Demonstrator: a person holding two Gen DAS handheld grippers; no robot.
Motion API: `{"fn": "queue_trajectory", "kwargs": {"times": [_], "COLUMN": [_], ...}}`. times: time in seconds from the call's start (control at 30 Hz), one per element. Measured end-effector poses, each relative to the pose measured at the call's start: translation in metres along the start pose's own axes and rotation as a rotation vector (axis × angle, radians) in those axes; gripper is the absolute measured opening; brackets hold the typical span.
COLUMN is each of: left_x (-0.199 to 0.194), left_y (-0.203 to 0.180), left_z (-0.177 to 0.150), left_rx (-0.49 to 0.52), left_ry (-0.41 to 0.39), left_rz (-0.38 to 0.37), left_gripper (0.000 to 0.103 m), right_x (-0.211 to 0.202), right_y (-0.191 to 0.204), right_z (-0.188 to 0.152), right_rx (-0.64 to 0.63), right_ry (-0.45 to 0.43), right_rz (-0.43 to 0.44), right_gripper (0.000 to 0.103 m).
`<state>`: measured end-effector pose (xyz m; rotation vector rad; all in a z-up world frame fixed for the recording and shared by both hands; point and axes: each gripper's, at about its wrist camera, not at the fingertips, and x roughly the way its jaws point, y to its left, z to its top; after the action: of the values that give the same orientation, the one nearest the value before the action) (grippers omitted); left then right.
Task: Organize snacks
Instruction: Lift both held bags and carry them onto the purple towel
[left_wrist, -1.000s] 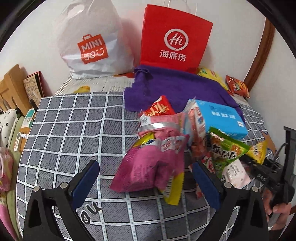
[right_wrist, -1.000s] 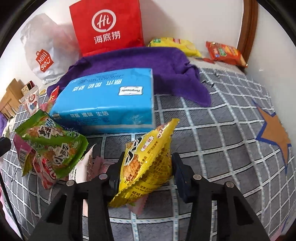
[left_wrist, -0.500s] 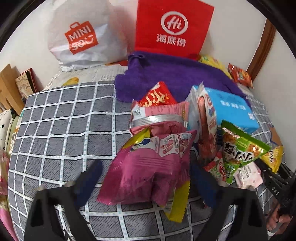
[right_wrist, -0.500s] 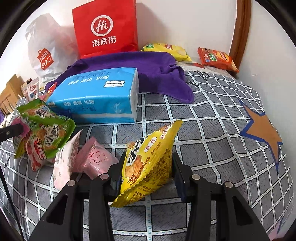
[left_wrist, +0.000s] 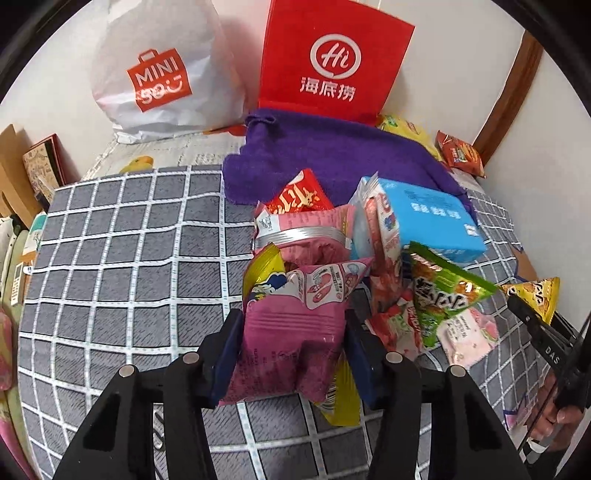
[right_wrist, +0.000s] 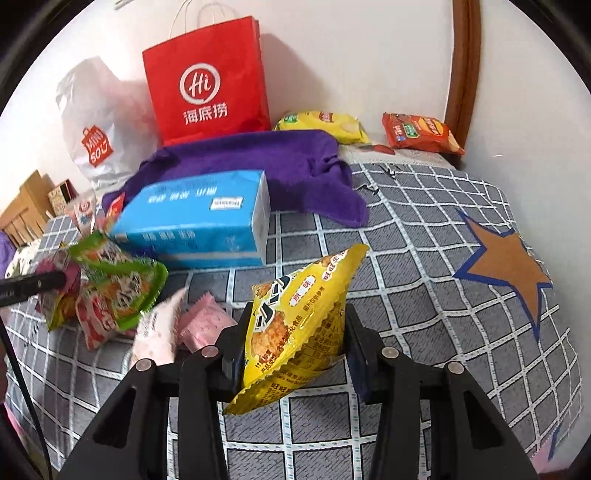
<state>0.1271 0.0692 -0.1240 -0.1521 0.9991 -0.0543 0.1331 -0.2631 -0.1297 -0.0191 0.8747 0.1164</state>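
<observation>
We hold the left gripper (left_wrist: 293, 341) over the snack pile on the checked cloth (left_wrist: 122, 258). Its jaws are closing, with the pink bag (left_wrist: 295, 332) between them; both blue pads already touch the sides of the bag. A yellow-green packet (left_wrist: 264, 267) lies half under the pink bag, and its lower end shows below the right pad.

The right gripper (right_wrist: 295, 345) is clamped on the yellow bag (right_wrist: 295, 325), which stands tilted between the pads and clear of the cloth. In the left view the same bag shows at the right edge, with our hand (left_wrist: 554, 417) on the gripper handle.

Position of the remaining items:
- Blue box (right_wrist: 192, 221): on the cloth, touching the front edge of the purple towel (right_wrist: 258, 162).
- Green bag (left_wrist: 443, 295): just beside the blue box, on top of red-and-white packets (left_wrist: 395, 325).
- Pale pink packets (right_wrist: 203, 325): on the cloth, near the right gripper's left finger.
- Red packet (left_wrist: 299, 195): behind the pile, against the towel.
- Red paper bag (right_wrist: 207, 81) and white plastic bag (left_wrist: 159, 70): upright against the wall, behind the towel.
- Yellow chips (right_wrist: 325, 125) and orange chips (right_wrist: 421, 134): at the wall, well apart from the pile.
</observation>
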Motion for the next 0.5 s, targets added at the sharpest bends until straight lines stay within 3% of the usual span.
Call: {"fn": "queue_trajectory", "kwargs": {"times": [0.5], "left_x": [-0.057], "left_y": [-0.029], "left_z": [0.019], "left_rx": [0.05], "left_ry": [-0.081], "left_rz": [-0.067], "left_gripper": [0.051], "right_x": [-0.047], "right_y": [0.013], "right_z": [0.026], "right_rx": [0.024], "right_ry": [-0.043], "right_rz": [0.05], "right_gripper": [0.044]}}
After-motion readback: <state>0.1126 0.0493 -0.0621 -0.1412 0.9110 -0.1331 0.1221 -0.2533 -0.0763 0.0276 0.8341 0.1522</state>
